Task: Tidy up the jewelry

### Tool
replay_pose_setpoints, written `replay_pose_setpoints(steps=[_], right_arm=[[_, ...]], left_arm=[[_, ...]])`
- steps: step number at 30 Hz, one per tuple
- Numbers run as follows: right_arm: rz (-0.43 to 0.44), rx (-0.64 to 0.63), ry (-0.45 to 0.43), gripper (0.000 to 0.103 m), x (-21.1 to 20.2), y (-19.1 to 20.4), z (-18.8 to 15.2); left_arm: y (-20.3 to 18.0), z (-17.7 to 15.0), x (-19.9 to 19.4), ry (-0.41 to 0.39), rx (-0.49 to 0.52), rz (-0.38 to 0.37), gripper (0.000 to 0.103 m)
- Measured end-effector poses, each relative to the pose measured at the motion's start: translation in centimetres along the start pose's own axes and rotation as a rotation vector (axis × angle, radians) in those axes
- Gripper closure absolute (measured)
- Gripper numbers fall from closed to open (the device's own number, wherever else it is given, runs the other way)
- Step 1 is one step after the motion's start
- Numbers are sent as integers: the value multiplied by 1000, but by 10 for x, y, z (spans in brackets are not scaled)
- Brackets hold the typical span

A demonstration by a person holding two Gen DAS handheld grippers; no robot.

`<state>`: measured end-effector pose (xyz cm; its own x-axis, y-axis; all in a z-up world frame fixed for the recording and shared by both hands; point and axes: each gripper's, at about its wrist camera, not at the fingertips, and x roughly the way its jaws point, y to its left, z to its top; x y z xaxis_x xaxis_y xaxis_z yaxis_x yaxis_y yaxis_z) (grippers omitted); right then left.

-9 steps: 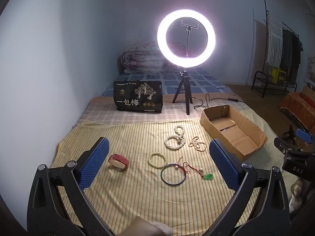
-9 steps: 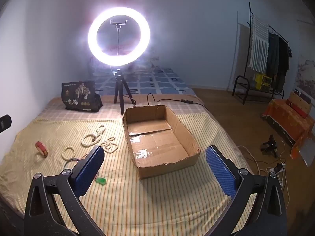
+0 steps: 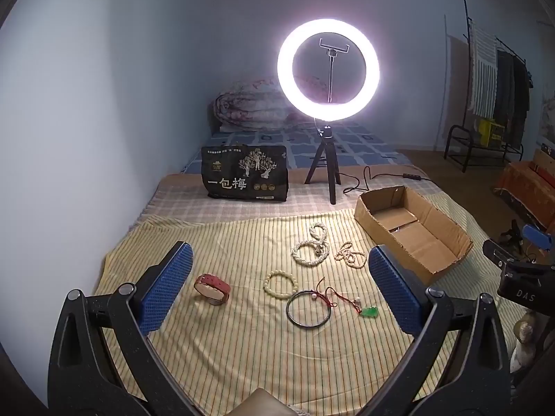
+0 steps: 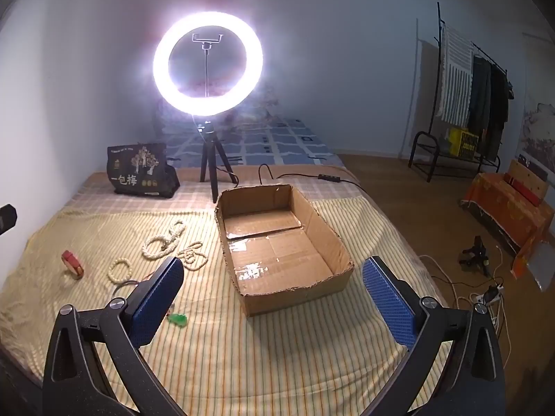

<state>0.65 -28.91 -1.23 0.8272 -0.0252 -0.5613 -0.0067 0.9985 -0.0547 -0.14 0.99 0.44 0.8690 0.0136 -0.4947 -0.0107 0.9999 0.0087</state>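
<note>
Jewelry lies on a yellow striped cloth (image 3: pixel 242 353): a red leather band (image 3: pixel 212 289), a cream bead bracelet (image 3: pixel 279 284), a black bangle (image 3: pixel 308 309), a red cord with a green pendant (image 3: pixel 369 312), a thick pearl rope (image 3: pixel 312 244) and a thin bead string (image 3: pixel 350 253). An open cardboard box (image 4: pixel 277 242) stands to their right. My left gripper (image 3: pixel 281 294) is open and empty above the jewelry. My right gripper (image 4: pixel 274 298) is open and empty, in front of the box. The band (image 4: pixel 72 262) and pendant (image 4: pixel 177 319) show in the right wrist view.
A lit ring light on a tripod (image 3: pixel 327 69) and a black printed bag (image 3: pixel 244 173) stand behind the cloth. A cable (image 4: pixel 312 175) runs behind the box. A clothes rack (image 4: pixel 468 104), an orange-covered bench (image 4: pixel 510 208) and floor cables (image 4: pixel 478 298) lie to the right.
</note>
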Motion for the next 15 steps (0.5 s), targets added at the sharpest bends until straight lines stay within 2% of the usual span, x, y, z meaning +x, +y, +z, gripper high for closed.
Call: replay_pose_setpoints(steps=[15], right_arm=[[4, 5, -9, 1, -3, 0, 2]], left_arm=[[-9, 1, -1, -7, 6, 12, 0]])
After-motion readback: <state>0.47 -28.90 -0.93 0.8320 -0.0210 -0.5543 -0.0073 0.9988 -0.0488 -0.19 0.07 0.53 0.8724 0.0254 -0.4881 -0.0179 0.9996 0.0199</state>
